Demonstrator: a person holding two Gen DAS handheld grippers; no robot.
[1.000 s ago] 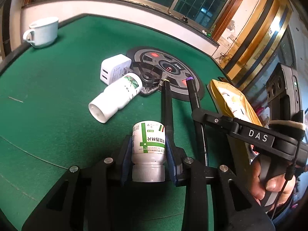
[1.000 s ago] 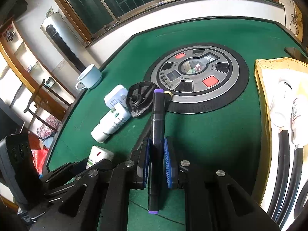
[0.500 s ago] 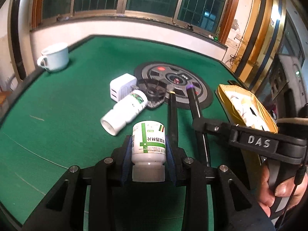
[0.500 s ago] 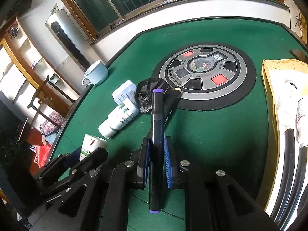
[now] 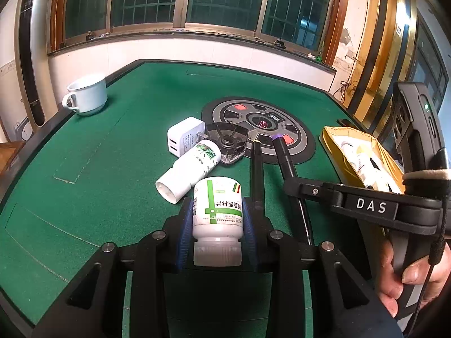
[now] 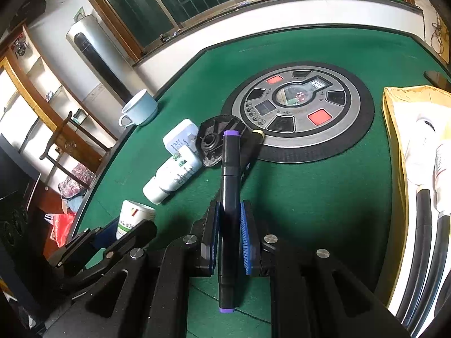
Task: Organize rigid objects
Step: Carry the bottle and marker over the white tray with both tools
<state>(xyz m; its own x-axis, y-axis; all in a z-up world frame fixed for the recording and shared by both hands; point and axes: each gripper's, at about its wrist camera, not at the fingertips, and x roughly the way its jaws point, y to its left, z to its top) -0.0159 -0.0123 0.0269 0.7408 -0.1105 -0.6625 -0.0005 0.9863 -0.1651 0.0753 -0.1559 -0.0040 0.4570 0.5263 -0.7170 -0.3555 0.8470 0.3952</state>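
Note:
My left gripper [image 5: 217,211] is shut on a white pill bottle [image 5: 217,208] with a green label, cap toward the camera, held above the green table. My right gripper [image 6: 229,225] is shut on a black marker with purple ends [image 6: 229,186], also lifted. In the left wrist view the marker [image 5: 284,157] and the right gripper's body [image 5: 366,205] are on the right. On the felt lie a second white bottle [image 5: 191,171], a white charger [image 5: 184,136], a black plastic part [image 5: 228,140] and a black pen with a yellow tip [image 5: 257,169].
A round control panel [image 6: 298,107] sits in the table's middle. A pale blue cup [image 5: 87,94] stands at the far left edge. A yellow bag [image 6: 417,146] holding white items and black cables lies on the right. A person's hand [image 5: 408,281] holds the right gripper.
Both grippers have risen and tilted back with their loads, so the table objects look farther away. The bottle and the marker stay held.

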